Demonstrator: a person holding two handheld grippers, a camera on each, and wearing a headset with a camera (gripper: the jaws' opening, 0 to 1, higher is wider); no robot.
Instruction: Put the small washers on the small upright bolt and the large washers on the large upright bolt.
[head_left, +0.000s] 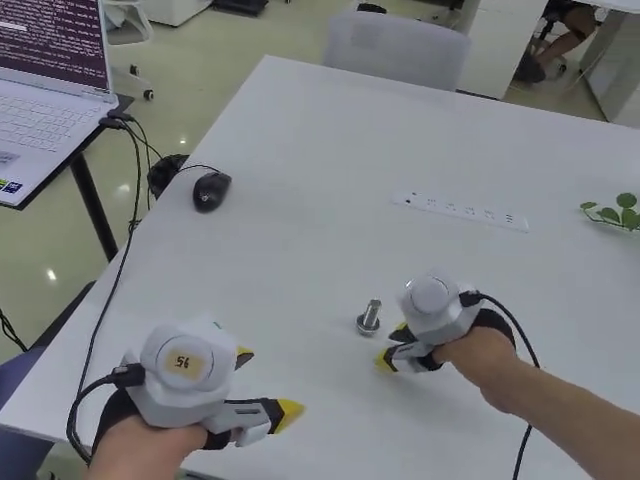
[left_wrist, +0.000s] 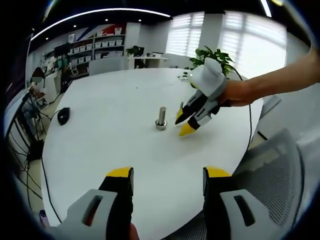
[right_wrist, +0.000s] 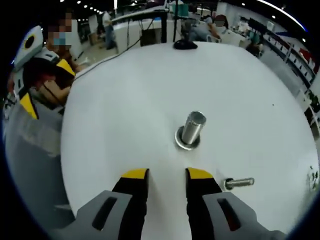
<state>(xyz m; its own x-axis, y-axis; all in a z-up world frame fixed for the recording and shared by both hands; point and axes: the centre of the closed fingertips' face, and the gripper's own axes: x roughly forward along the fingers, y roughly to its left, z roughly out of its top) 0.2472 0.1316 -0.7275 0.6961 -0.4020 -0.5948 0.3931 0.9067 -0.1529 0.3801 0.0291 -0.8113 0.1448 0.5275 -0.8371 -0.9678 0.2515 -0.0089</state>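
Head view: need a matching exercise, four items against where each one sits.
Things:
1. large bolt
2. mouse
3. power strip
4. laptop

Places:
A. on a dark stand beside the table, past its left edge
B. upright on the table, just ahead of the right gripper
C. on the table, close to its left edge
D. flat on the table's far right part, toward the plant

Pairs: 1-B, 2-C, 3-D, 4-A
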